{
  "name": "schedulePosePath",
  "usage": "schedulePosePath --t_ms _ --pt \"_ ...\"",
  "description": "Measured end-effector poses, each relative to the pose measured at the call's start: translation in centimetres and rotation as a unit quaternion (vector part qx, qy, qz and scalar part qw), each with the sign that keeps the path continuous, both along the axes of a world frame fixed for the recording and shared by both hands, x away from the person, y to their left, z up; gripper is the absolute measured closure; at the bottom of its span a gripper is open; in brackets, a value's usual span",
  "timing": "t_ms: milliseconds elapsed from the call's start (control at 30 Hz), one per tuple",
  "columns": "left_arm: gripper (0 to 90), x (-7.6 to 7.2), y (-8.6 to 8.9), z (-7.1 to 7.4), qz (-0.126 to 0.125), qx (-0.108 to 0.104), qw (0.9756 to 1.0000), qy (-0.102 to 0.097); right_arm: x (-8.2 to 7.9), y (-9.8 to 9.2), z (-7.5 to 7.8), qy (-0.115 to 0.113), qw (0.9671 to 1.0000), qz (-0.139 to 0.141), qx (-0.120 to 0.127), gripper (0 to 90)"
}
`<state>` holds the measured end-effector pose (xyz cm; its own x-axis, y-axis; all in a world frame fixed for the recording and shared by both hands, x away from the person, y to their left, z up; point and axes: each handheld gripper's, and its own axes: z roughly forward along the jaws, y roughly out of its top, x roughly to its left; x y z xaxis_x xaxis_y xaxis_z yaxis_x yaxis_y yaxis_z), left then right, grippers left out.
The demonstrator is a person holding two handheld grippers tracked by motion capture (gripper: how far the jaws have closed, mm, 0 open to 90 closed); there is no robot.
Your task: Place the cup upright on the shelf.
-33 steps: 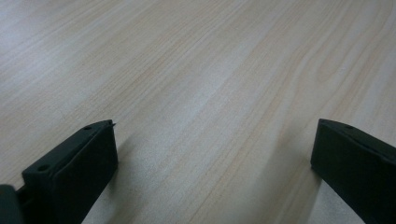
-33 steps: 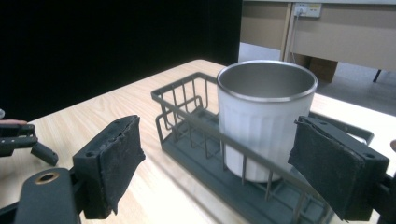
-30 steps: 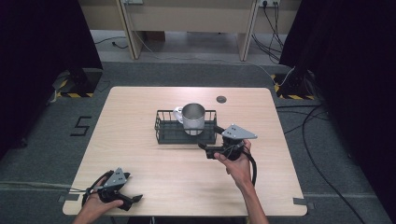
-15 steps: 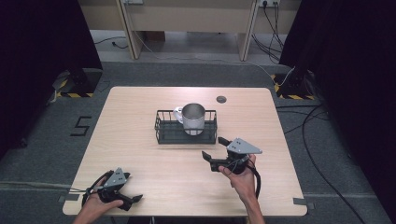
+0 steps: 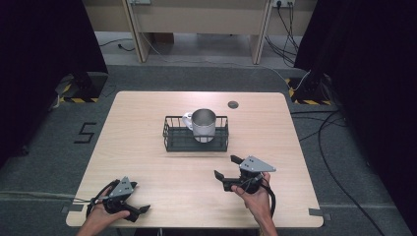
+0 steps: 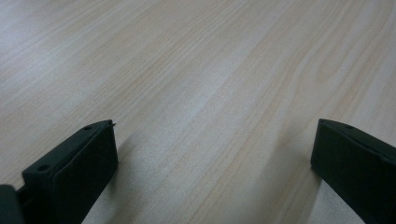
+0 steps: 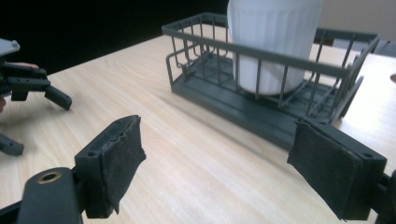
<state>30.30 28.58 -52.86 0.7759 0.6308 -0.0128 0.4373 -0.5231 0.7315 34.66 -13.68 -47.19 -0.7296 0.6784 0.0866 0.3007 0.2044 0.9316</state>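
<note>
Mug (image 5: pixel 203 125), metal, stands upright in wire basket (image 5: pixel 169 139) at table (image 5: pixel 147 108) centre. Right gripper (image 5: pixel 227 167) near the basket's front, apart from it, jaws wide, nothing between. Left gripper (image 5: pixel 141 211) at near-left table edge, jaws wide, empty.

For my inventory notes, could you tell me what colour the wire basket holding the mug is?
The basket is dark grey, clearest in the right gripper view.
</note>
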Motion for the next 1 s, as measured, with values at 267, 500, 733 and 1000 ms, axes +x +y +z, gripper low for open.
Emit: schedulePosePath --t_ms 267,500,733,1000 --pt "0.0 0.0 0.0 0.0 0.0 0.0 1.0 0.0 -0.9 -0.5 -1.4 0.026 0.9991 0.003 -0.032 15.8" --pt "0.0 0.0 0.0 0.0 0.0 -0.001 1.0 0.0 -1.5 -0.8 -2.6 0.046 0.9974 -0.001 -0.054 15.7" --pt "0.0 0.0 0.0 0.0 0.0 0.0 1.0 0.0 -2.0 -1.1 -3.6 0.069 0.9949 -0.003 -0.074 15.8" --pt "0.0 0.0 0.0 0.0 0.0 0.0 1.0 0.0 -2.3 -1.3 -4.4 0.088 0.992 -0.005 -0.09 15.8"
